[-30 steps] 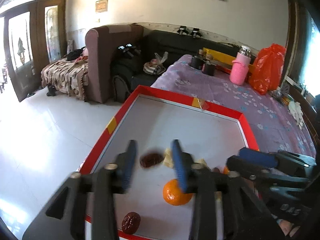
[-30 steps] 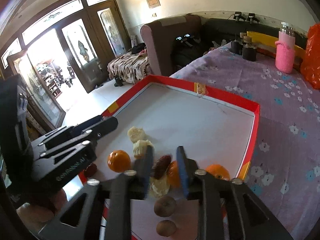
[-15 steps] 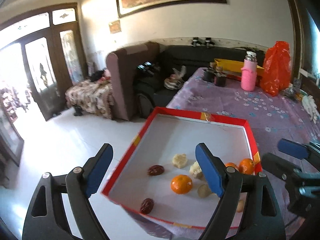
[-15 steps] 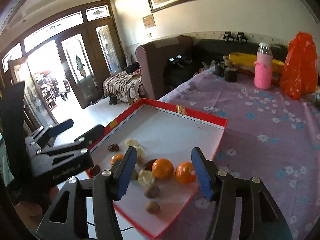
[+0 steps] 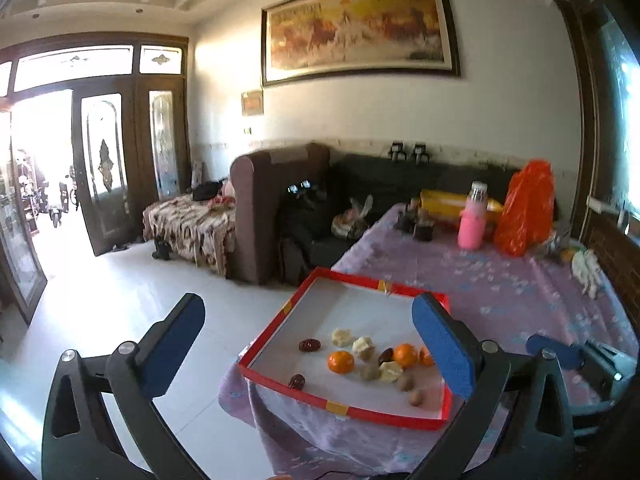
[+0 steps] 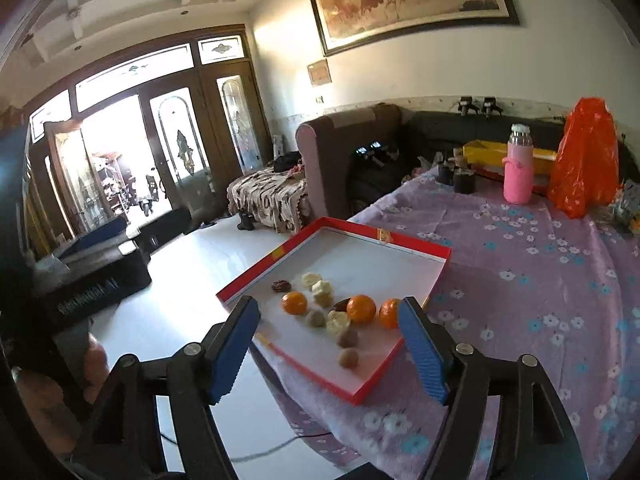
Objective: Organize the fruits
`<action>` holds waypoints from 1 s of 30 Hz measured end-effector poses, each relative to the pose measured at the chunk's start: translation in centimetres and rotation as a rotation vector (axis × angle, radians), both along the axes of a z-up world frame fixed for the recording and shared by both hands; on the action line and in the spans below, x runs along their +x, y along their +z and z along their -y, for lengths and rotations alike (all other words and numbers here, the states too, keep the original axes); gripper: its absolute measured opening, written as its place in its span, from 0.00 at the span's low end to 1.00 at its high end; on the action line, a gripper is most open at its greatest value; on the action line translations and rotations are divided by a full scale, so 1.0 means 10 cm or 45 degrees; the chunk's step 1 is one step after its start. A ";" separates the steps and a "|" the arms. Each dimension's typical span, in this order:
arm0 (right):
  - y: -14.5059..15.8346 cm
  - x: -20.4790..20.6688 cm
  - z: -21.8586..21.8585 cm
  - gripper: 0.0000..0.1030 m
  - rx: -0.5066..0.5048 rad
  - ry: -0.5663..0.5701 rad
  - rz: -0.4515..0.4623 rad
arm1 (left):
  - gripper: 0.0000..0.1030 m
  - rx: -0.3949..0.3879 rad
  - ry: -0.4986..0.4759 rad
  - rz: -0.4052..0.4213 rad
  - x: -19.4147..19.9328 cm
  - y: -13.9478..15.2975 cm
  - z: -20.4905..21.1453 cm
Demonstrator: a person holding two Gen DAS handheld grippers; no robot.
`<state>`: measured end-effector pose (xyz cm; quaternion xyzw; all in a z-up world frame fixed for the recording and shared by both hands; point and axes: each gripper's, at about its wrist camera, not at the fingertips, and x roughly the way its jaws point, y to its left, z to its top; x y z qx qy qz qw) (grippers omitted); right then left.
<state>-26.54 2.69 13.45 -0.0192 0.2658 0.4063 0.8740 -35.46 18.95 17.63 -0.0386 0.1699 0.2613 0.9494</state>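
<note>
Fruits (image 5: 362,354) lie loose in a shallow red-rimmed tray (image 5: 344,408), bunched at its near half: three oranges (image 6: 361,309), dark dates (image 5: 309,345), pale lumpy pieces (image 5: 363,346), small brown round ones (image 6: 348,358). No dividers visible; the far half of the tray is bare.

Tray sits at the corner of a table (image 6: 520,248) under a purple flowered cloth. From the left wrist view the tray's near-left corner looks to be at or just past the table edge, floor below.

Left hand-held gripper (image 5: 308,350): jaws wide and opening, nothing between them, well back from the tray. Right hand-held gripper (image 6: 328,350): jaws moderately wide and opening, empty, also held back from the fruit.

Risks, as judged:
- Oranges are round and unrestrained. A pad nudging one on approach would likely roll it into its neighbours or over the low rim.
- Fruits in the cluster touch or nearly touch. Closing on one may catch a second, or knock a date aside.
- Pale pieces look soft or crumbly; a hard squeeze could break them.
- Small brown ones are close to the near rim; a jaw coming in low may strike the rim and shift the tray toward the table edge.
- Both grippers working the same cluster could collide.
- Cloth hangs loose; snagging it would drag the tray.
</note>
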 end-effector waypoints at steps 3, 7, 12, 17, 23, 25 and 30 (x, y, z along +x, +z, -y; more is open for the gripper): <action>0.05 -0.17 0.08 0.73 0.006 0.001 0.005 | 1.00 0.037 0.002 0.005 -0.16 0.08 0.14; 0.12 -0.38 0.22 0.73 0.043 -0.004 0.025 | 1.00 0.104 0.003 -0.019 -0.30 0.12 0.30; 0.22 -0.60 0.38 0.75 0.063 -0.026 0.060 | 1.00 0.105 -0.005 -0.031 -0.43 0.12 0.43; 0.24 -0.79 0.50 0.76 0.061 -0.049 0.093 | 1.00 0.079 -0.003 -0.031 -0.48 0.14 0.45; 0.24 -0.84 0.56 0.77 0.060 -0.074 0.103 | 1.00 0.052 0.018 -0.022 -0.50 0.11 0.40; 0.24 -0.83 0.58 0.77 0.077 -0.078 0.091 | 1.00 0.061 0.028 -0.019 -0.52 0.10 0.39; 0.23 -0.86 0.50 0.77 0.060 -0.072 0.099 | 1.00 0.061 0.034 -0.005 -0.56 0.08 0.34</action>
